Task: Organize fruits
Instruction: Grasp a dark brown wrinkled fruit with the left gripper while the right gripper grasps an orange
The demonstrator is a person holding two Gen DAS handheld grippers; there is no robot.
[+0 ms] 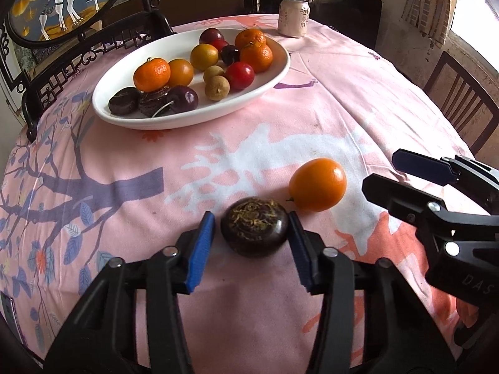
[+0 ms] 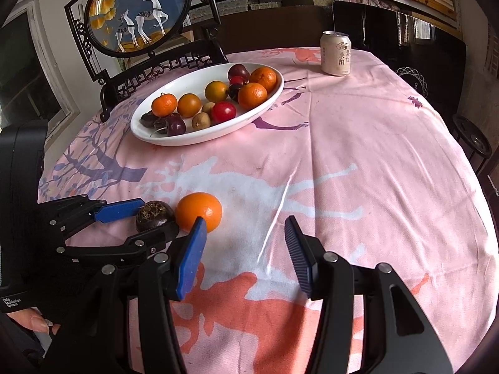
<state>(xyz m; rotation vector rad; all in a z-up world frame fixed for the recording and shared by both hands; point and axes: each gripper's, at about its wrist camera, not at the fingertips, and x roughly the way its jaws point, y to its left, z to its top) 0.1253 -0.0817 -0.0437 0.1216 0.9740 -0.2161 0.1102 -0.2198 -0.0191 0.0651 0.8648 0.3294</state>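
Observation:
A dark brown round fruit point(image 1: 254, 226) lies on the pink tablecloth between the open fingers of my left gripper point(image 1: 252, 243); the pads stand close on both sides with small gaps. An orange fruit point(image 1: 317, 184) lies just right of it. My right gripper point(image 2: 244, 255) is open and empty, right of the orange fruit point(image 2: 199, 212), and it also shows in the left wrist view point(image 1: 379, 171). The dark fruit point(image 2: 155, 215) and the left gripper point(image 2: 156, 218) show in the right wrist view. A white oval plate point(image 1: 131, 117) at the back holds several fruits.
A drink can point(image 1: 293, 17) stands at the table's far edge, also in the right wrist view point(image 2: 336, 53). A framed deer picture on a dark stand point(image 2: 137, 15) rises behind the plate point(image 2: 187, 138). A wooden chair point(image 1: 461, 99) is off to the right.

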